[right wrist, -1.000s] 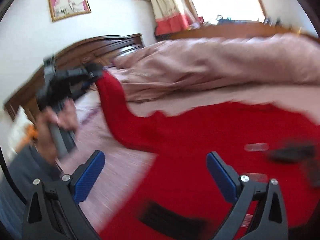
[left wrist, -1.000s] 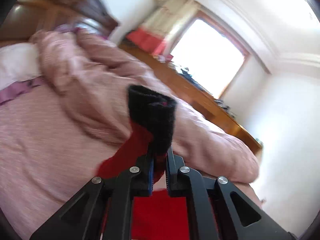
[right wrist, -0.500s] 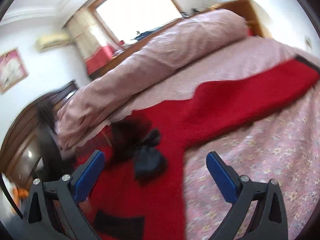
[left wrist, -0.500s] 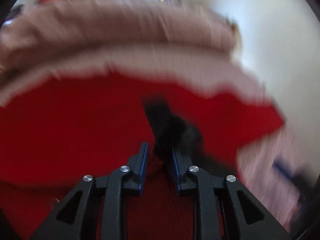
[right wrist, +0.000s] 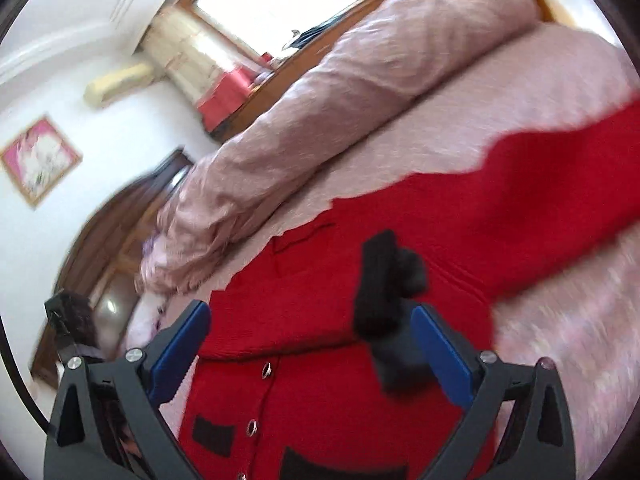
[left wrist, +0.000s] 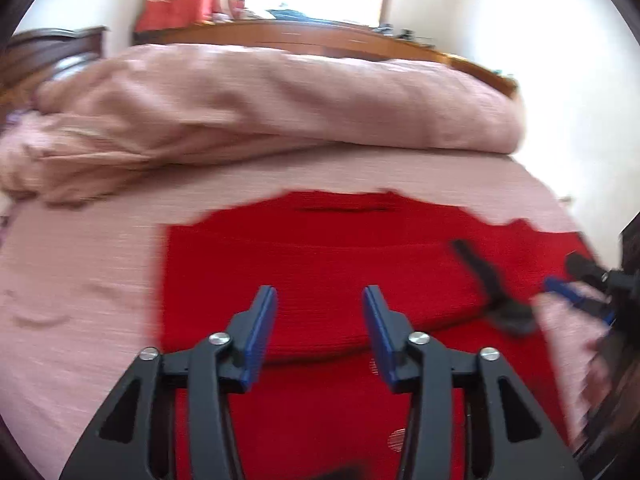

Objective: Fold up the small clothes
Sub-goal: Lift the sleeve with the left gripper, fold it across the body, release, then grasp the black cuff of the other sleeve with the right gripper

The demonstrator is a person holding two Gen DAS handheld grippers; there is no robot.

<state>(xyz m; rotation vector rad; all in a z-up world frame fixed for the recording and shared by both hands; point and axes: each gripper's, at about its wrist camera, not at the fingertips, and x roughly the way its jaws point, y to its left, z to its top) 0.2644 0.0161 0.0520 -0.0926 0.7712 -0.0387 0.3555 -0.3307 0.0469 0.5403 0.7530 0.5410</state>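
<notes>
Red knitted cardigan with black cuffs and pocket trims: lies flat on the pink-sheeted bed, near its foot-end edge; one sleeve folded across the body, black cuff resting on the red knit.
Rolled pink quilt: along the bed's far side.
Left gripper: jaws spread, holding nothing, above the cardigan.
Right gripper: jaws spread wide, empty, either side of the cuff.
</notes>
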